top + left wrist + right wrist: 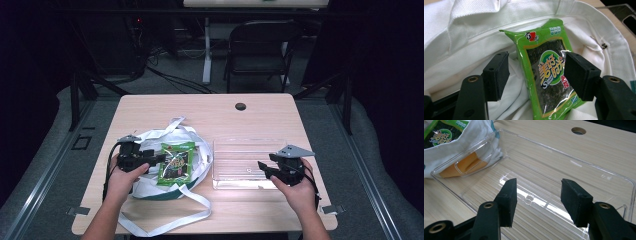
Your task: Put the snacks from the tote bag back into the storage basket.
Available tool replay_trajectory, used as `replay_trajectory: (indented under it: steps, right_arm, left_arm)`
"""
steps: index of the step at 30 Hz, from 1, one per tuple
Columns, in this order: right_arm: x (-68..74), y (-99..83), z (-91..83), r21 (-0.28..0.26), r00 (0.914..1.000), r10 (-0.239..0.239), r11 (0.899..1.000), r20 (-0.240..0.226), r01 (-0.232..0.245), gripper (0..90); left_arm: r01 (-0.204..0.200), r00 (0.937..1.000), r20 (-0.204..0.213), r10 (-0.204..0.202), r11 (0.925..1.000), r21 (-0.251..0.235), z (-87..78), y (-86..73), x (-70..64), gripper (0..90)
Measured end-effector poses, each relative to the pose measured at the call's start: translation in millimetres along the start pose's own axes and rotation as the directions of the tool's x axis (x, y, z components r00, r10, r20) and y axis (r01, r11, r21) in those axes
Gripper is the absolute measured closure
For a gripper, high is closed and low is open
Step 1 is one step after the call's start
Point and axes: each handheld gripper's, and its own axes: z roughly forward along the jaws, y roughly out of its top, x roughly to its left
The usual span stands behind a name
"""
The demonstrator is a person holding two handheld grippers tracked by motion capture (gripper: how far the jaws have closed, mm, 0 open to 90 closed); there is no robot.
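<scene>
A green seaweed snack packet point(176, 163) lies on a white tote bag point(150, 187) at the table's left. In the left gripper view the packet point(549, 72) rests in the bag's folds point(474, 27). My left gripper point(157, 159) point(537, 68) is open with a jaw on either side of the packet; the right pad point(580, 75) is at its edge, while the left pad point(496, 75) stands clear. My right gripper point(263, 168) point(537, 195) is open and empty over the near right part of a clear plastic tray point(220, 150) point(599, 170). The packet point(439, 132) and bag point(477, 135) lie beyond the tray's left end.
The bag's long white straps point(165, 220) trail toward the table's front edge. Something orange point(461, 167) shows through the tray's left wall, beside the bag. A round cable hole point(240, 106) point(578, 130) sits at the far middle of the table. A black chair point(260, 45) stands behind the table.
</scene>
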Motion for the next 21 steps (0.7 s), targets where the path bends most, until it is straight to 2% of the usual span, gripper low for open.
replay_trajectory:
  steps: [7,13,21]
  right_arm:
    - [0.7,-0.7,0.6,0.002,1.0000,-0.001,1.000,-0.002,0.001,46.4]
    - [1.2,-0.8,1.3,0.007,0.9999,-0.011,1.000,0.000,0.011,46.4]
    - [0.8,-1.2,1.0,0.009,1.0000,-0.007,1.000,0.003,0.007,46.4]
  left_arm:
    - [0.026,0.9996,0.011,-0.026,0.9991,0.034,5.2,6.0,1.6,36.4]
    - [0.029,0.9995,0.007,-0.030,0.9975,0.065,11.3,9.6,2.4,36.2]
    - [0.050,0.9985,0.017,-0.053,0.9913,0.122,22.9,12.4,0.7,35.6]
